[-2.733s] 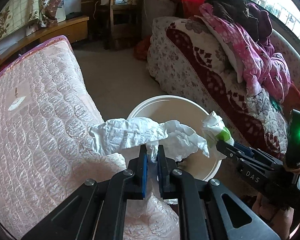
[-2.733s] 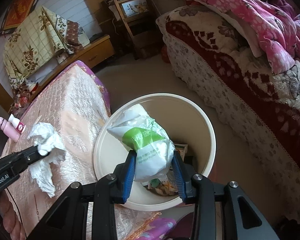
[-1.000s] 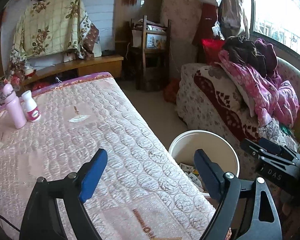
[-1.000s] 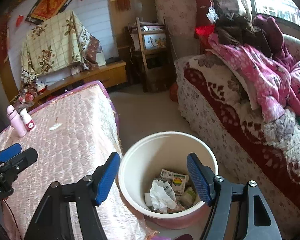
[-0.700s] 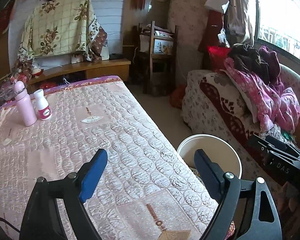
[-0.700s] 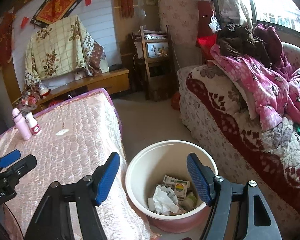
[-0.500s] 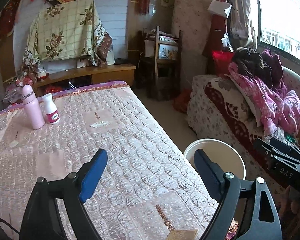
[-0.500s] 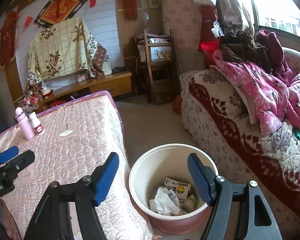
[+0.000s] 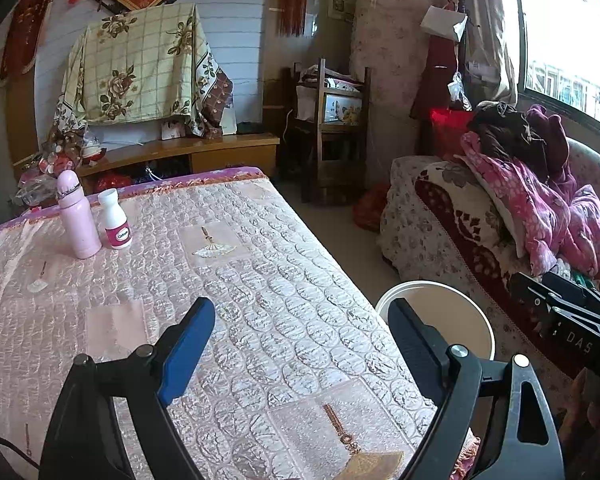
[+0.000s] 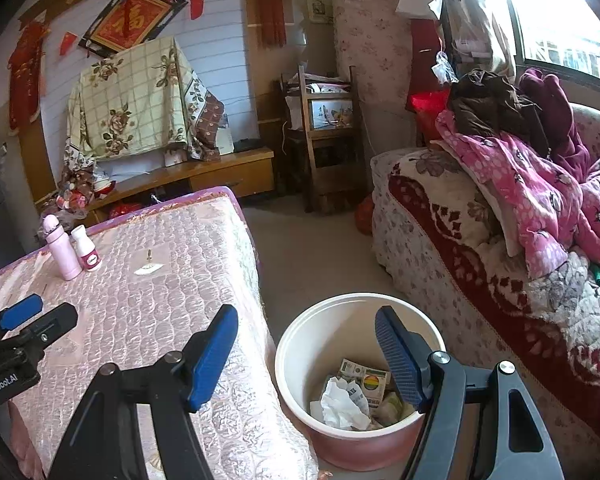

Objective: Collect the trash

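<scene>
Daylight pours in from the window [image 10: 568, 36] up to the right of my jaws, blown out to white glare there. The bench [image 9: 260, 280] ahead is evenly lit and sharp. Both views bow strongly, with black corners; the near jaws look slightly soft.

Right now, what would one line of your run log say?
left gripper: open, empty | right gripper: open, empty | bin: holds tissue, carton | table: two bottles

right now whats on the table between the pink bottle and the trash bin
Only bare quilted tablecloth lies between the pink bottle and the trash bin, apart from the small white bottle right beside the pink one. The right wrist view shows it.
</scene>
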`<control>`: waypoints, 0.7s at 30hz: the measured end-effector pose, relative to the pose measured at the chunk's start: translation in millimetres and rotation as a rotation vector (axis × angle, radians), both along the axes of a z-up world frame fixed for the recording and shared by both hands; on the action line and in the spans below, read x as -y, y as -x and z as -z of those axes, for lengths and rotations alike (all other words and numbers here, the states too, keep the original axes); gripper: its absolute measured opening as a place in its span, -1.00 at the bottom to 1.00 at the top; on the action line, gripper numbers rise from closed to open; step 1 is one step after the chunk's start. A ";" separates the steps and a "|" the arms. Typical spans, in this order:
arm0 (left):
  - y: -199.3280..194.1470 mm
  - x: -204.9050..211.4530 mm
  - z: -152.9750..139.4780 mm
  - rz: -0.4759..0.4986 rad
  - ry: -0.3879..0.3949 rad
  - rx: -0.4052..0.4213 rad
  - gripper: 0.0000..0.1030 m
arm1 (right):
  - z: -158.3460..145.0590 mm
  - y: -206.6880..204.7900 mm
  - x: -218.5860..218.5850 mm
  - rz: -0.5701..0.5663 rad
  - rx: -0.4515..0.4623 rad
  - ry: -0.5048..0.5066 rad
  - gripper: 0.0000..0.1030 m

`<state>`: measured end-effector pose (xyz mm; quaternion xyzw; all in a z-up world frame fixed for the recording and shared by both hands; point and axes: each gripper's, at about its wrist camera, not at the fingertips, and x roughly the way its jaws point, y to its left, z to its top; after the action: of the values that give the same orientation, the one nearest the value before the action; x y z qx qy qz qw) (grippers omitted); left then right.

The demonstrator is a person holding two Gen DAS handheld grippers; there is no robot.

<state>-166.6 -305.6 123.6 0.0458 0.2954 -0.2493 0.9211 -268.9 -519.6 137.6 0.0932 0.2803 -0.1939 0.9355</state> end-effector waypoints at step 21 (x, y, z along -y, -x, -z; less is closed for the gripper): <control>6.2 2.5 -7.4 0.002 0.003 0.027 0.72 | -14.6 6.1 2.0 0.003 0.021 0.015 0.45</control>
<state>-172.8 -308.2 131.0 0.0482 0.2828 -0.2502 0.9247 -275.0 -521.6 152.3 0.0885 0.2687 -0.1963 0.9388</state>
